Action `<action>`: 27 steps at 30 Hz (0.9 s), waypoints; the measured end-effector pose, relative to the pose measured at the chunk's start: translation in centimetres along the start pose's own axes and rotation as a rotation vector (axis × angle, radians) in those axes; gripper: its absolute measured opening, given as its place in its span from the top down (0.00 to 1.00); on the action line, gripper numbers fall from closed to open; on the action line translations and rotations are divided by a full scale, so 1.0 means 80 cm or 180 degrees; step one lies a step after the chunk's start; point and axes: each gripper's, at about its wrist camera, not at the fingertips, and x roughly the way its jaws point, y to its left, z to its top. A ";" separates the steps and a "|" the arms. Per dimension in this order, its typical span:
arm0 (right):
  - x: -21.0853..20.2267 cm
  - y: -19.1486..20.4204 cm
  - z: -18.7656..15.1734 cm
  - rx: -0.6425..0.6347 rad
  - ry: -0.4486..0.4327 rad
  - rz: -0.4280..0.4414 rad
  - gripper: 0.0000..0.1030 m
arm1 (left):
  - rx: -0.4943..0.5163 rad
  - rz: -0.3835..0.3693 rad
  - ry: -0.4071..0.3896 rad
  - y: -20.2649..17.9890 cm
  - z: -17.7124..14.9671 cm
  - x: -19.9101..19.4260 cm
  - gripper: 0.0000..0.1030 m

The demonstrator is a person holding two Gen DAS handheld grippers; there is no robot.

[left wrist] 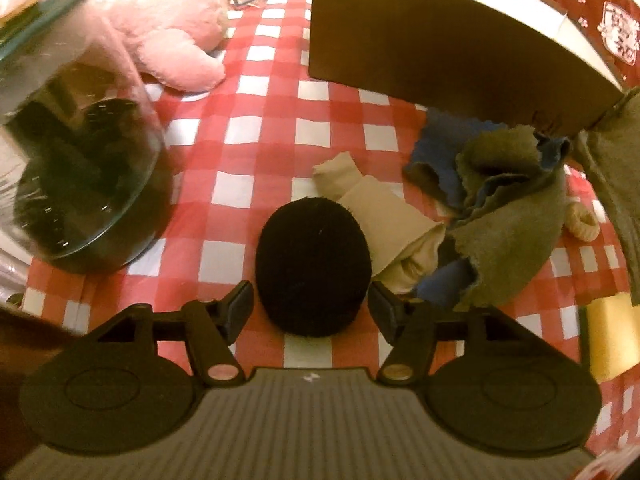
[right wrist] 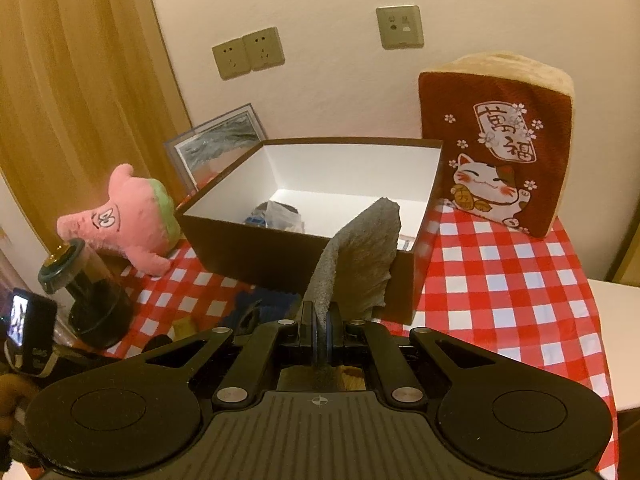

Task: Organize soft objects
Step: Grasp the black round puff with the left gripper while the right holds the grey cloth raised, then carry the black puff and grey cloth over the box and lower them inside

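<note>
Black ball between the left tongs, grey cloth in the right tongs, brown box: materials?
Black ball: looks like knit or fleece fabric, matte and fuzzy, likely a rolled sock. Grey cloth: napped terry or microfibre, ragged edge, stands stiffly. Brown box: seemingly rigid cardboard, matte brown outside, smooth white inside, crisp straight edges.

We see a home: a checked tablecloth (right wrist: 500,272), plush toy (right wrist: 132,220) at nine o'clock, lucky-cat cushion (right wrist: 496,152), wall sockets (right wrist: 248,56).
</note>
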 end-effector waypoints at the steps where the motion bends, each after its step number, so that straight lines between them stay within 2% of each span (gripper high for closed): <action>1: 0.000 0.000 -0.001 -0.0004 0.0009 -0.0004 0.96 | 0.0006 0.0002 0.0017 0.000 0.002 0.004 0.40; 5: 0.000 0.000 -0.004 -0.0006 0.0045 -0.0018 0.96 | 0.0089 0.0003 -0.0002 0.001 0.005 0.013 0.40; 10: -0.006 0.002 -0.006 -0.0010 0.0042 -0.0023 0.96 | 0.0157 -0.0047 -0.0066 -0.001 0.000 0.004 0.46; 14: -0.013 0.006 -0.002 -0.0039 0.0002 0.0000 0.96 | 0.0214 -0.0038 -0.0155 -0.004 -0.007 -0.016 0.47; 20: -0.025 0.014 0.003 -0.0098 -0.0057 0.0044 0.96 | 0.0122 -0.0107 -0.0293 -0.008 -0.009 -0.056 0.47; 27: -0.042 0.026 0.011 -0.0202 -0.0138 0.0126 0.96 | 0.0217 -0.0173 -0.0516 -0.025 0.008 -0.108 0.47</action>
